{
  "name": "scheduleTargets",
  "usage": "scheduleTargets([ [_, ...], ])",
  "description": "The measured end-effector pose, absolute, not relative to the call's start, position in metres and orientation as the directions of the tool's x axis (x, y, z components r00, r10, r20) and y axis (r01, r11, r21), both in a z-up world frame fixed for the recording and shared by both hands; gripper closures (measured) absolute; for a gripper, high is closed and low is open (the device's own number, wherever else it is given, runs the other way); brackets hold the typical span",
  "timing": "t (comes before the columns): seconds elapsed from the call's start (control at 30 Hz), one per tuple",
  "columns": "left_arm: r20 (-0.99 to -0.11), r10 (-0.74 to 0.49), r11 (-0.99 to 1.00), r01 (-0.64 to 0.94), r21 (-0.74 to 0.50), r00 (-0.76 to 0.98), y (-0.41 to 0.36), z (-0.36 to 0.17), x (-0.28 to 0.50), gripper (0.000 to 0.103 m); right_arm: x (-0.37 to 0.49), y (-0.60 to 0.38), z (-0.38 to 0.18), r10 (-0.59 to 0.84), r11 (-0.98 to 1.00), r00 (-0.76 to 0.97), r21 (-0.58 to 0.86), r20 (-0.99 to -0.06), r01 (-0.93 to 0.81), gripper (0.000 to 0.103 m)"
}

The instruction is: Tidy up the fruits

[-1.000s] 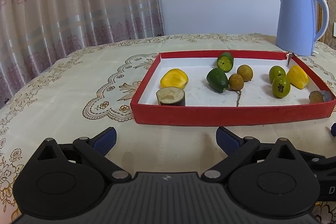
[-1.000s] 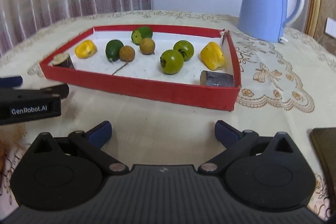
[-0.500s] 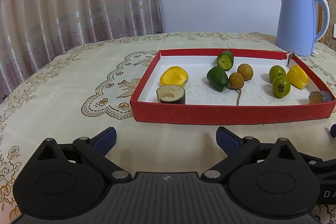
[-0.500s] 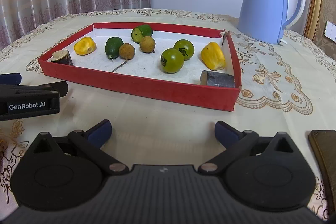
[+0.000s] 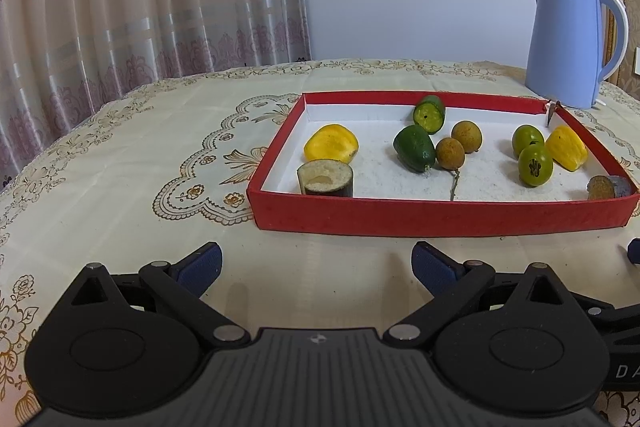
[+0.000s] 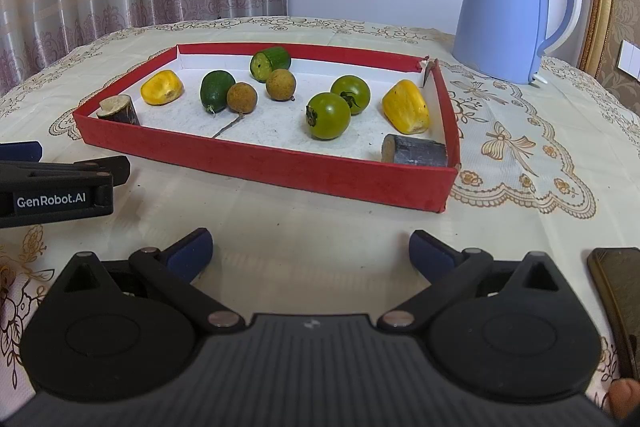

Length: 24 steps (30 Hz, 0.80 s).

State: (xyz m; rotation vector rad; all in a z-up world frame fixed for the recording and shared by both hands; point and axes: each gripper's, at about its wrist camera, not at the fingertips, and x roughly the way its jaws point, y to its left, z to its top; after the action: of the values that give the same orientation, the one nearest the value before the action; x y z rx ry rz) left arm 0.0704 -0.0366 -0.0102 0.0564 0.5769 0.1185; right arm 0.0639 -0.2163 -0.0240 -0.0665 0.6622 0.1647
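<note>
Flanking the red tray (image 6: 256,163): kettle (image 6: 504,11), phone (image 6: 616,291), left gripper (image 6: 64,187).

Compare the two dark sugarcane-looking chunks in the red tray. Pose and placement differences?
The left chunk stands upright, pale cut face up, in the tray's near-left corner beside a yellow fruit. The right chunk lies on its side, cut face pointing sideways, in the near-right corner. The right chunk looks longer, though it is nearer this camera. Both are dark-skinned cylinders with pale cores, both inside the red tray by its near wall.

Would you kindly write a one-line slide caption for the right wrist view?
Open right tongs hover over the tablecloth before a red tray of fruit pieces, a blue kettle behind.
</note>
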Motion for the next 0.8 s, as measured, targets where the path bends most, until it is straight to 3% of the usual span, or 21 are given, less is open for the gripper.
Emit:
scheduleTargets([
  [0.8, -0.529, 0.131, 0.991, -0.089, 0.105, 0.839, -0.0394, -0.0094, 0.0684, 0.001, 0.064, -0.2162, -0.024, 0.131, 0.985, 0.776, -0.009, -0.617, -0.173, 0.0],
])
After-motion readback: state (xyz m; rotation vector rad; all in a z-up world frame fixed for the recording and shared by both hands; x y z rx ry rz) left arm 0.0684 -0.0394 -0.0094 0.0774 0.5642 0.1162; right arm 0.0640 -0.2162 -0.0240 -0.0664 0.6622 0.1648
